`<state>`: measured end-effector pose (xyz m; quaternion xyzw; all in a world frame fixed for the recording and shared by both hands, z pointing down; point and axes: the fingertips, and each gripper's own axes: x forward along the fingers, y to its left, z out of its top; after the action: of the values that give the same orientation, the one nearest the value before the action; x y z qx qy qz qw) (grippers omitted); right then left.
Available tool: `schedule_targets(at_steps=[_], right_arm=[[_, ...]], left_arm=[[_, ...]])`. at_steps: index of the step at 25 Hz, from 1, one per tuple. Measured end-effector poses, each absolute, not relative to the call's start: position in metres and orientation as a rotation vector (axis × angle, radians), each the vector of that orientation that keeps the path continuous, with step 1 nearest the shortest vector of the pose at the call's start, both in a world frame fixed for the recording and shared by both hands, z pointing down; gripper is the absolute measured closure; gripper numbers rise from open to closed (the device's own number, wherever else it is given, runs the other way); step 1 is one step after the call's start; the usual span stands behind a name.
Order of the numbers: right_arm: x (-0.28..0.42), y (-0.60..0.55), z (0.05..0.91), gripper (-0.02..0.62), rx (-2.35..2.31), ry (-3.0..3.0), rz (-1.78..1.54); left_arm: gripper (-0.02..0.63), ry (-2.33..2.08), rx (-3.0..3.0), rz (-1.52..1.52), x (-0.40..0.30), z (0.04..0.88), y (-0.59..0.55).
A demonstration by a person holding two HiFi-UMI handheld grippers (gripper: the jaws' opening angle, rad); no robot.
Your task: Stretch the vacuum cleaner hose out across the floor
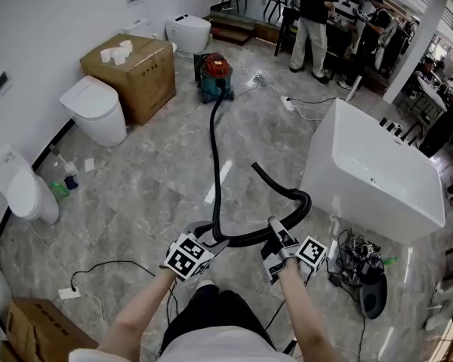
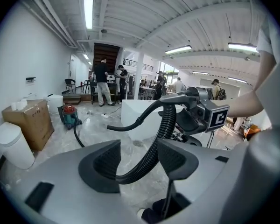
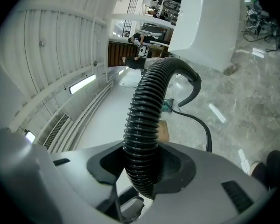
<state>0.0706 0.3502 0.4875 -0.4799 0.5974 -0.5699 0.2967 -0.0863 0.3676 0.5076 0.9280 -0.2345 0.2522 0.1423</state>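
Vacuum cleaner hose runs from the red-topped vacuum cleaner at the far side of the floor in a long, nearly straight line towards the person. At the near edge it lifts off the floor and bends sharply. There the left gripper takes it: in the left gripper view the hose crosses the gap of that gripper aslant, seemingly bearing on both pads, so I judge it clenched on the hose. A short raised span then runs sideways to the right gripper. In the right gripper view, that gripper is clamped squarely on the ribbed hose, which rises straight out between the jaws. Beyond the right gripper the hose hooks round beside the white tub and doubles back, its smooth end piece pointing towards the middle of the floor. So the long axis lies from far side to near edge, while the slack sits in that hook on the right. The right hand is the nearer to the free end, the left to the cleaner. Straightening probably calls for the right gripper to draw its length away from the cleaner.
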Motion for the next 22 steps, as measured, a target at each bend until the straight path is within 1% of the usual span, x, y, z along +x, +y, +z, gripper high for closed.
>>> schedule_targets(at_steps=[10, 14, 18, 19, 20, 22], right_arm=[[0.086, 0.399, 0.556, 0.423, -1.299, 1.379, -1.617], [0.089, 0.408, 0.571, 0.423, -1.318, 1.34, -1.623], [0.108, 0.421, 0.599, 0.419, -1.463, 1.16, -1.647], [0.117, 0.428, 0.612, 0.373, -1.521, 1.077, -1.659], [0.126, 0.438, 0.625, 0.308, -1.584, 0.994, -1.676], [0.142, 0.462, 0.651, 0.206, -1.707, 0.844, -1.719]], left_arm=[[0.365, -0.663, 2.665, 0.754, -0.083, 0.516, 0.373], [0.365, -0.648, 2.65, 0.772, -0.082, 0.524, 0.377], [0.365, -0.626, 2.645, 0.782, -0.077, 0.531, 0.381], [0.365, -0.623, 2.644, 0.78, -0.075, 0.532, 0.382], [0.365, -0.621, 2.645, 0.776, -0.073, 0.531, 0.383], [0.365, -0.616, 2.647, 0.77, -0.068, 0.531, 0.384]])
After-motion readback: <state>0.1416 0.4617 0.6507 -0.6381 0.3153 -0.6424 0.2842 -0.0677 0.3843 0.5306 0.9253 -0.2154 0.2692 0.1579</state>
